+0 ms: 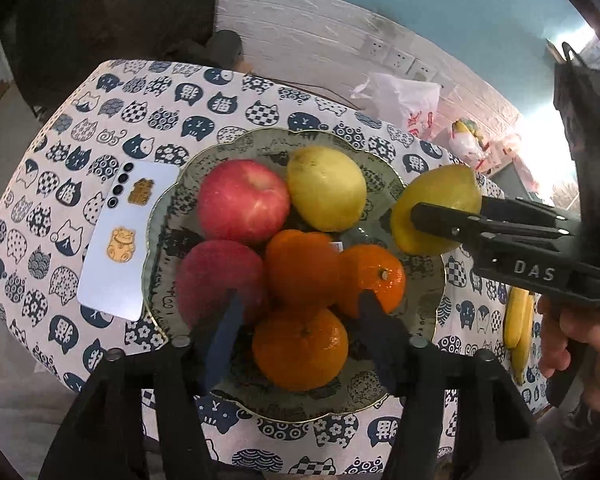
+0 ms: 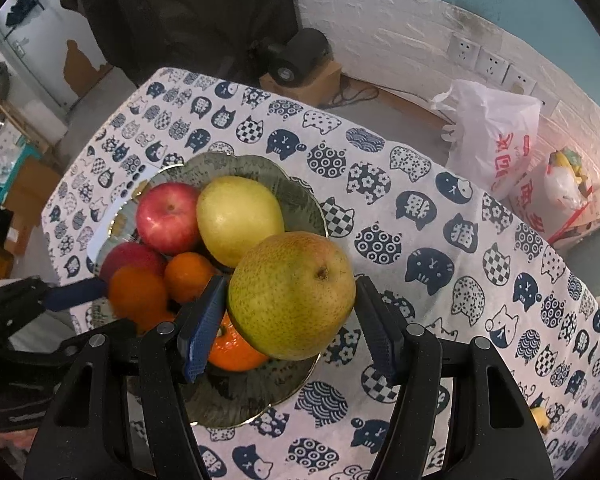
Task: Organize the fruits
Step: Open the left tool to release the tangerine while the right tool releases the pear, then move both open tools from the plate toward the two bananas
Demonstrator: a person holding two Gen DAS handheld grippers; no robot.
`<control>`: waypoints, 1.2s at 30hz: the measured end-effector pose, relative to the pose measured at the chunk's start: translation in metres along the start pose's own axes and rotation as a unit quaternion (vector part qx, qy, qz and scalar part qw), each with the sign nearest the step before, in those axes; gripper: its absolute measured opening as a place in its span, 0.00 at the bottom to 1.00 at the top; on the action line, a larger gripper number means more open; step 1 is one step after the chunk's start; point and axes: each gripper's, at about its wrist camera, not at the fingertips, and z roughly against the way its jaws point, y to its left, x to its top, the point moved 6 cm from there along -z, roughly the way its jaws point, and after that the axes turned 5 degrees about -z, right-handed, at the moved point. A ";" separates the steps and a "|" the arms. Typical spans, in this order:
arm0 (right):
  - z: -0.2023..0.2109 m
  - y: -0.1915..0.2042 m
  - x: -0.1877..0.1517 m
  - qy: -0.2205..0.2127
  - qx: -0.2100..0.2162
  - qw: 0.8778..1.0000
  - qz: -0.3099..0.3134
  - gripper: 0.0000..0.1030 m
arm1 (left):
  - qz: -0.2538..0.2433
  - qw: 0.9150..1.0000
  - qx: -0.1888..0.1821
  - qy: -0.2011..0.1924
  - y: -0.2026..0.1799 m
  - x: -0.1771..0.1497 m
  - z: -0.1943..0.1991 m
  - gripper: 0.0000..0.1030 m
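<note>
A green patterned plate (image 1: 422,304) on the cat-print tablecloth (image 1: 148,120) holds two red apples (image 1: 242,200), a yellow pear (image 1: 326,188) and three oranges (image 1: 300,266). My left gripper (image 1: 300,300) hovers over the plate's near side and is open. The nearest orange (image 1: 300,346) lies between its fingers, with a gap on each side. My right gripper (image 2: 290,320) is shut on a green-yellow pear (image 2: 292,296), which hangs above the plate's (image 2: 300,200) right rim. In the left wrist view that pear (image 1: 436,196) shows at the right, clamped in the black fingers (image 1: 440,220).
A white phone (image 1: 116,240) with gold stickers lies flat against the plate's left rim. Bananas (image 1: 518,328) lie on the cloth to the right. Plastic bags (image 2: 496,136) sit beyond the table's far edge by the white brick wall. A person's hand (image 1: 580,344) grips the right handle.
</note>
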 end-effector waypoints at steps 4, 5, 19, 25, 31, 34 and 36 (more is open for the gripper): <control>-0.008 0.000 -0.001 0.008 -0.003 1.000 0.000 0.63 | 0.007 1.000 0.000 0.004 0.005 -0.002 0.001 0.62; -0.009 0.002 -0.001 0.011 -0.001 1.000 0.000 0.64 | 0.009 1.000 -0.001 0.005 0.005 -0.003 0.001 0.62; 0.031 0.008 0.008 -0.030 0.000 0.999 0.011 0.73 | -0.002 1.000 -0.005 -0.001 -0.008 0.000 0.010 0.65; 0.051 -0.005 -0.002 -0.038 -0.011 0.999 0.004 0.73 | -0.023 1.000 -0.006 -0.010 -0.027 0.002 0.017 0.68; 0.079 -0.022 -0.017 -0.049 -0.026 0.998 -0.002 0.73 | -0.051 0.998 -0.016 -0.011 -0.055 0.003 0.024 0.69; 0.095 -0.029 -0.025 -0.058 -0.030 0.998 -0.005 0.73 | -0.066 0.997 -0.018 -0.018 -0.070 0.003 0.032 0.71; 0.106 -0.034 -0.030 -0.064 -0.035 0.997 -0.007 0.73 | -0.079 0.996 -0.015 -0.026 -0.081 0.003 0.037 0.76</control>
